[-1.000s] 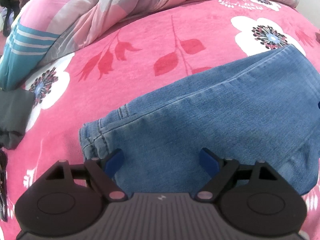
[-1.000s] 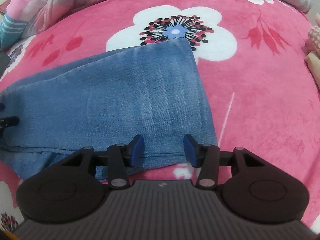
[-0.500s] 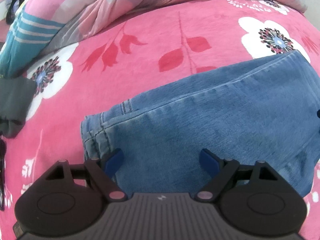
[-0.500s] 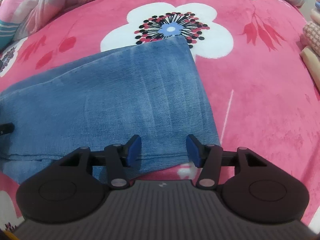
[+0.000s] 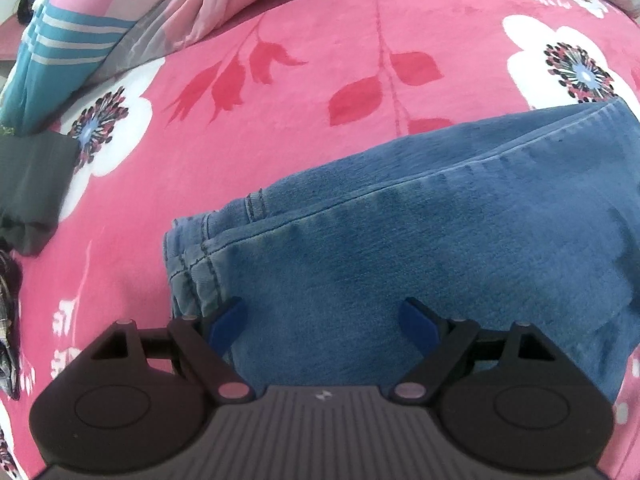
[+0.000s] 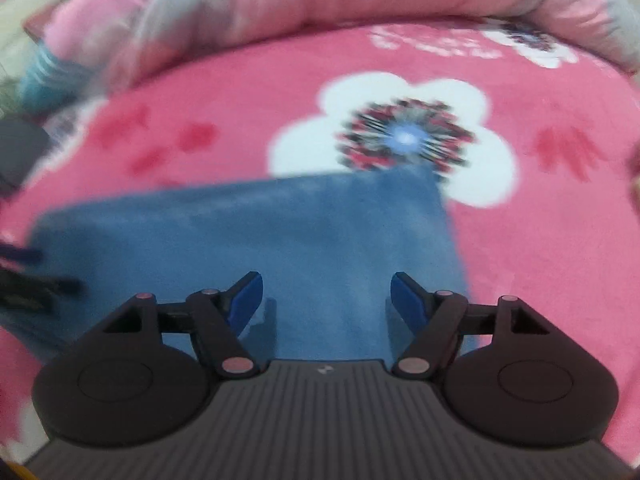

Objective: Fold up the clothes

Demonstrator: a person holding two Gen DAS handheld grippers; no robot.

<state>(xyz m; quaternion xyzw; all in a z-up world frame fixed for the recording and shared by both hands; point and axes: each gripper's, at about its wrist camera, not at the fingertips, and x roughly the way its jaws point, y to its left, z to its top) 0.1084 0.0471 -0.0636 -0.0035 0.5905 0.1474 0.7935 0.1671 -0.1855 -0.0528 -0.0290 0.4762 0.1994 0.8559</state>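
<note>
Pink floral blanket (image 5: 280,152) fills both views, a rumpled quilt (image 5: 168,12) banked along its far edge. Folded blue jeans (image 5: 420,248) lie flat on it. Left gripper (image 5: 322,320) hovers over the hem end, fingers spread wide and empty. Right gripper (image 6: 326,300), its view blurred, sits above the denim, also parted, holding nothing.

I'm pulling both grippers back from the folded jeans.

My right gripper (image 6: 327,300) is opening wider and lifting away fast, blurring its view, so more of the pink floral blanket (image 6: 248,92) is showing beyond the jeans (image 6: 320,240); my left gripper (image 5: 323,320) is easing back slightly, revealing more of the waistband end.
</note>
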